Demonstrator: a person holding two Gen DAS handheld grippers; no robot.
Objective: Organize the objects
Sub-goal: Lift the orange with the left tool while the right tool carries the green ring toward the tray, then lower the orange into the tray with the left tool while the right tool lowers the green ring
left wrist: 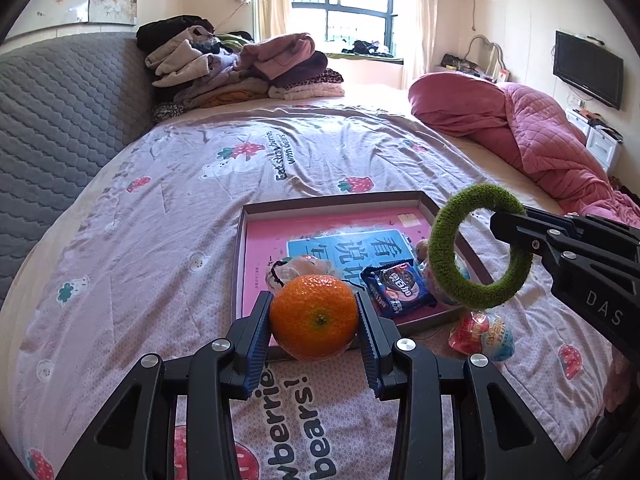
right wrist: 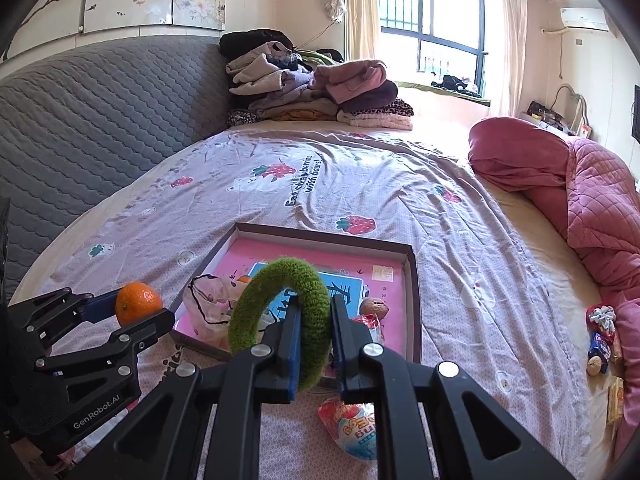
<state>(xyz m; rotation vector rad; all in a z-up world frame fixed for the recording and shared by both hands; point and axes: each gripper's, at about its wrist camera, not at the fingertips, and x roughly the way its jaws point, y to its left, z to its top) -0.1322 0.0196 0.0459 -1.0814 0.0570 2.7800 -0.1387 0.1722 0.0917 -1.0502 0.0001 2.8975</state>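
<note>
The left gripper clamps an orange between its blue pads, the fruit lifted just above the near edge of the shallow box lying on the strawberry-print bedspread. The right gripper is pinched tight on the rim of a fuzzy green ring, which stands upright in the jaws and hangs over the box's near right corner.

Just ahead of the left gripper, inside the box, sit a pale drawstring pouch and a dark blue snack packet on a pink book. Ahead of the right gripper's fingertips a walnut rests in the box. Directly below the right gripper, on the bedspread outside the box, lies a red and blue candy packet. Far to the right of both grippers lies a bunched pink quilt; well beyond them, a pile of folded clothes.
</note>
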